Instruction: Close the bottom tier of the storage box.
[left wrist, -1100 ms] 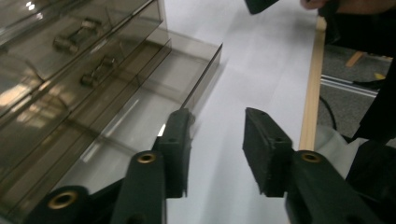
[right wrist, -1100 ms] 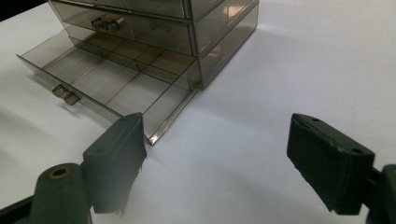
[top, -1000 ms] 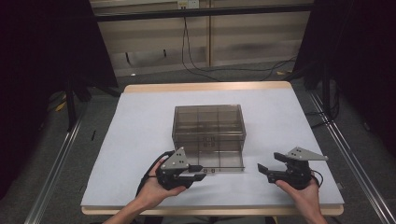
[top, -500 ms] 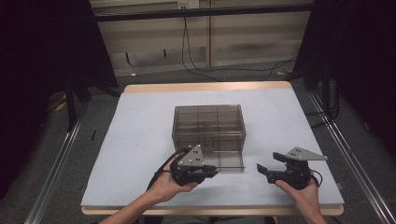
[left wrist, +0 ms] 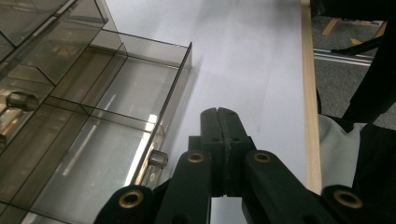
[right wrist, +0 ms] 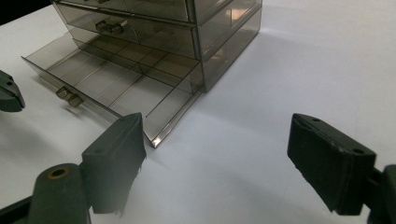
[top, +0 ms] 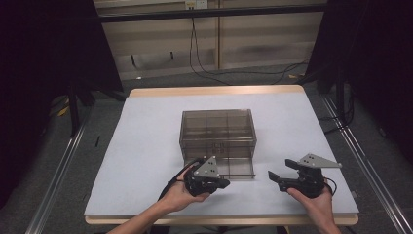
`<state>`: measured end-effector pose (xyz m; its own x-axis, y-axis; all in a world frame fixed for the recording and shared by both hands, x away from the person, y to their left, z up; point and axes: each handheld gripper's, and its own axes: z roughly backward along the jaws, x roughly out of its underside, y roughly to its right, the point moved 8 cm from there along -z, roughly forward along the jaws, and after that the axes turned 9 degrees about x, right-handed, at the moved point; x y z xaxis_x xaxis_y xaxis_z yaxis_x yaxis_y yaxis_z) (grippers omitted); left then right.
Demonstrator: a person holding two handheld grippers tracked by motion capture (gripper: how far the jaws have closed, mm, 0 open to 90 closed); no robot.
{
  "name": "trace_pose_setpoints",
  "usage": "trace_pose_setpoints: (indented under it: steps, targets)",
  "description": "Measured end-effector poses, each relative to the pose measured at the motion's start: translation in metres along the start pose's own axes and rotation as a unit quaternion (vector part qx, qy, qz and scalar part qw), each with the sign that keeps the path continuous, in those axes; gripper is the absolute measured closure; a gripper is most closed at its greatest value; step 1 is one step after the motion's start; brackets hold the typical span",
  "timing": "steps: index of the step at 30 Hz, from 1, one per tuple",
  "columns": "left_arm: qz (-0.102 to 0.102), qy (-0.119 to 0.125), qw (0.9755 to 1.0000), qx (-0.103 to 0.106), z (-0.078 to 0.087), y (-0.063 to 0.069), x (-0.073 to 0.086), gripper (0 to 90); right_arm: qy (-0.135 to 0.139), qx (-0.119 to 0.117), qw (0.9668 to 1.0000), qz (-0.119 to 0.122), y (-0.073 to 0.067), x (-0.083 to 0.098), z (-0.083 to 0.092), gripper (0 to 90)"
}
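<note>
A smoky see-through drawer cabinet point(top: 217, 127) stands mid-table, its bottom drawer point(top: 233, 168) pulled out toward me. My left gripper point(top: 223, 184) lies just in front of the drawer's front wall. In the left gripper view its jaws point(left wrist: 218, 114) have just been closing and now meet with nothing between them, beside the drawer's small knob point(left wrist: 159, 158). My right gripper point(top: 272, 177) rests right of the drawer, pointing left, jaws wide apart. In the right gripper view point(right wrist: 215, 154) only bare table lies between them, with the open drawer point(right wrist: 116, 74) and its knob point(right wrist: 70, 96) beyond.
The white tabletop point(top: 146, 146) has a wooden edge point(top: 214, 90) at the far side. Metal rails point(top: 53, 180) run along the floor on both sides, and cables point(top: 204, 68) lie behind the table. The drawer's compartments look empty.
The left hand has carried its gripper rightward, up to the front of the open drawer, and its jaws have come together. The right gripper has stayed put.
</note>
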<state>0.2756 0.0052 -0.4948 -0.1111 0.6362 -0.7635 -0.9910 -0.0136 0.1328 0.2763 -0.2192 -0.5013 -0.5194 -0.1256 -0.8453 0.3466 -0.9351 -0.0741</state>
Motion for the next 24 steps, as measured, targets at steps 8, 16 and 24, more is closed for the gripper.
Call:
trace_pose_setpoints:
  steps: [8,16,24]
  targets:
    - [0.006,-0.016,0.9998,0.004,-0.005,-0.005,0.008,90.0,0.001,0.001,1.0,0.0,0.0,0.0,0.001,18.9]
    - [0.025,-0.03,0.9992,-0.005,-0.009,-0.016,0.02,90.0,-0.002,-0.002,1.0,0.003,-0.001,0.001,0.001,18.6]
    - [0.031,-0.039,0.9988,-0.006,-0.01,-0.023,0.024,90.0,-0.007,-0.004,1.0,0.004,-0.001,0.002,-0.001,17.9]
